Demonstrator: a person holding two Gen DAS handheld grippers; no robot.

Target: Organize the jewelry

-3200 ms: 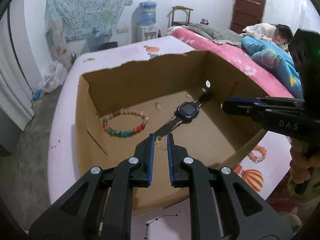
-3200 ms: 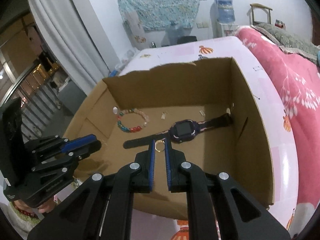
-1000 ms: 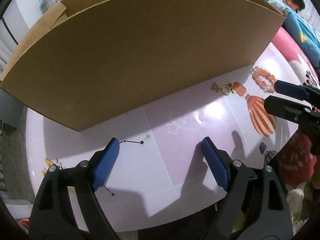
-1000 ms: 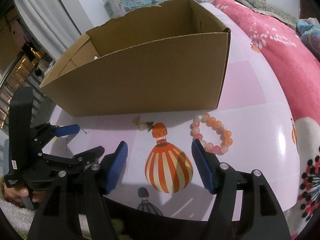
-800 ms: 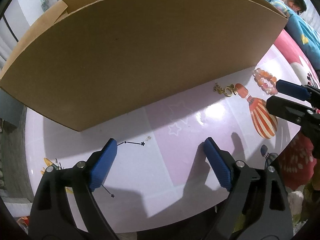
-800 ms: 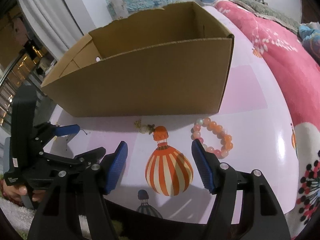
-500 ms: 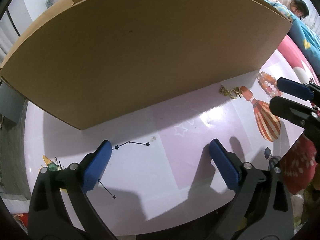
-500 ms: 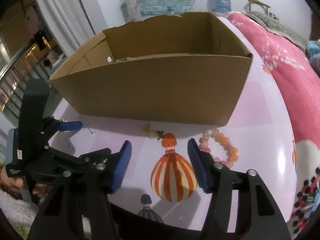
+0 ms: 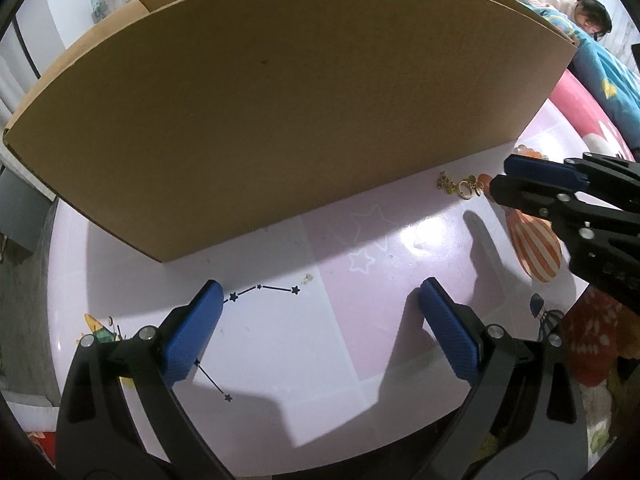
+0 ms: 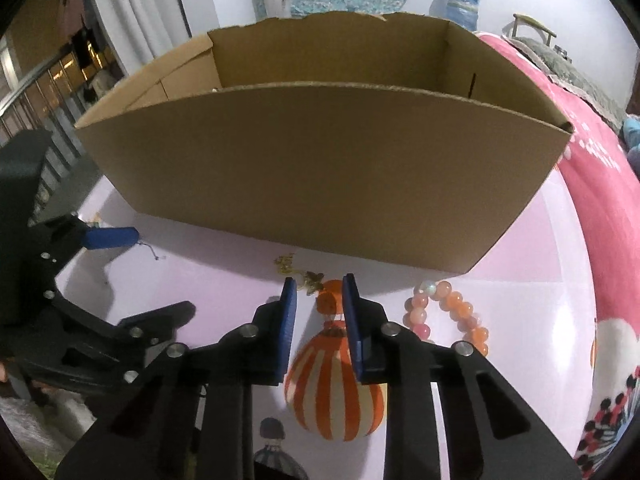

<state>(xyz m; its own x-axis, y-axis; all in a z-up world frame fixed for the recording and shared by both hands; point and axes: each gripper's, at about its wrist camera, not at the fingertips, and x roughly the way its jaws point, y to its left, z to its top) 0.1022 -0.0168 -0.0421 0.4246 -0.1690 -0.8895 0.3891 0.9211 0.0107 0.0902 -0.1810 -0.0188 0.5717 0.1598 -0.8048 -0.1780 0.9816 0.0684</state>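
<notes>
Both fingers of the right hand-held gripper (image 10: 317,291) have narrowed around the gold earring (image 10: 298,271), signalling pickup; left hand-held gripper (image 9: 318,295) stays spread.

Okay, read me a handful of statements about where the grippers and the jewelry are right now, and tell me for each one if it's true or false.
1. The left gripper is wide open over the table. True.
2. The right gripper is clamped on the pink bead bracelet. False: the bracelet lies on the table to the right of it, untouched.
3. The small gold earring lies on the table in front of the cardboard box. True.
4. The gold earring is inside the box. False: it lies outside, near the box's front wall.
5. The right gripper's fingers are narrowed, just short of the earring. True.
</notes>
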